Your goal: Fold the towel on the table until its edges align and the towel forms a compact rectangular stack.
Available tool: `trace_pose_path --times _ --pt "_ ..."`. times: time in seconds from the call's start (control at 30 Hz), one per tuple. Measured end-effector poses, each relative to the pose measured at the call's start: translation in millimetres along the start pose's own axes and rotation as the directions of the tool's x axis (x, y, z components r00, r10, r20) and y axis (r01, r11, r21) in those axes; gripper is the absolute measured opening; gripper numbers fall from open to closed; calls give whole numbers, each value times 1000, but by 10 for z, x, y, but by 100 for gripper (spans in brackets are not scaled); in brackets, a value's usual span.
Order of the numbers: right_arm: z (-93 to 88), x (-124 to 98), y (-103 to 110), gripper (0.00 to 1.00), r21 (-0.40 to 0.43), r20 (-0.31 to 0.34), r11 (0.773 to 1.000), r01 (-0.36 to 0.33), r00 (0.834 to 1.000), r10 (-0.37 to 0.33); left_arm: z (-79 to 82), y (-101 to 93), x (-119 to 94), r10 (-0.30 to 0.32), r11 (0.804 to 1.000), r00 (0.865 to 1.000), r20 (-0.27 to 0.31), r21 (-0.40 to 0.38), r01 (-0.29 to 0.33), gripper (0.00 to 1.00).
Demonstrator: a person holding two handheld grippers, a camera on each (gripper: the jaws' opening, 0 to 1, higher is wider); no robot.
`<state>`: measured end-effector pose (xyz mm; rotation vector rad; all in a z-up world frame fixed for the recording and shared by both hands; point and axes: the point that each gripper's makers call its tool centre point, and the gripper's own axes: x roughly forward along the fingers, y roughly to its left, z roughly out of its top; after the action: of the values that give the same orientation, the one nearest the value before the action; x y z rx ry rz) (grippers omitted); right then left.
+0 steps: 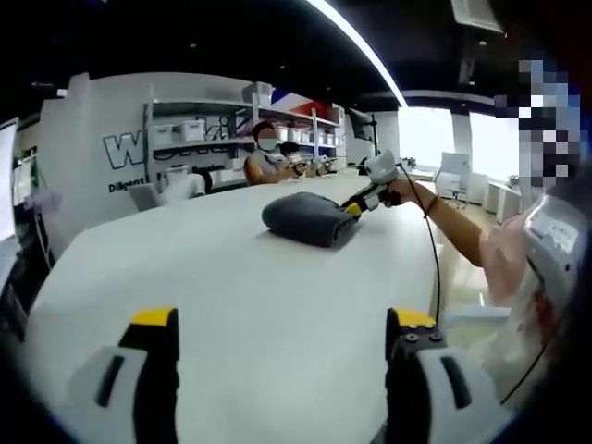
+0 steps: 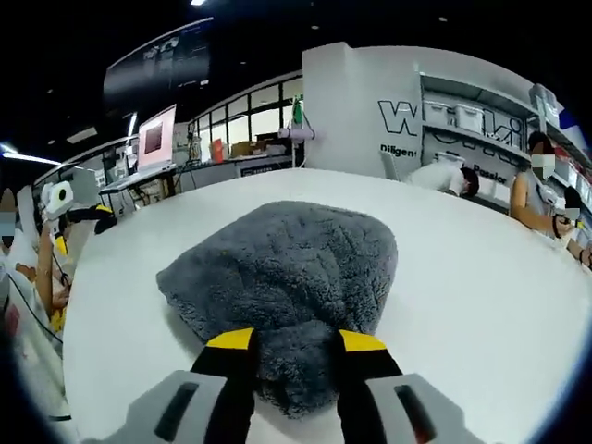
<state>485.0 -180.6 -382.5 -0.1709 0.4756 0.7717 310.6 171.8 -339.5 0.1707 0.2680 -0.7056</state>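
Observation:
A dark grey fluffy towel [image 1: 310,218] lies folded into a thick bundle on the white table [image 1: 185,268], well ahead of my left gripper [image 1: 282,324]. That gripper hovers low over bare tabletop, jaws wide apart with nothing between them. My right gripper [image 1: 358,205] comes in on a person's outstretched arm and meets the towel's right end. In the right gripper view the towel [image 2: 287,264] spreads ahead, and a bunched end of it sits pinched between the yellow-tipped jaws of my right gripper [image 2: 296,344]. The left gripper [image 2: 92,215] appears far off at the left.
The round white table [image 2: 481,305] has wide bare surface around the towel. Behind it stand shelves with storage bins [image 1: 199,129], a seated person [image 1: 268,162] at the far side, and a monitor [image 2: 157,139] on a desk. A cable [image 1: 433,250] hangs from the right arm.

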Motion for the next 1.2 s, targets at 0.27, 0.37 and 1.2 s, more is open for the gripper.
trace_pose_path --times 0.27,0.37,1.2 --pt "346 -85 -19 60 -21 56 998 53 997 -52 22 27 -46 14 1000 1000 2 11 -14 97" --pt "463 -110 -34 66 -27 100 997 75 992 -72 15 20 -53 13 1000 1000 3 9 -13 97" --pt "-233 -672 0 93 -33 3 992 123 992 -123 -21 108 -60 37 999 999 10 -19 -37 98"
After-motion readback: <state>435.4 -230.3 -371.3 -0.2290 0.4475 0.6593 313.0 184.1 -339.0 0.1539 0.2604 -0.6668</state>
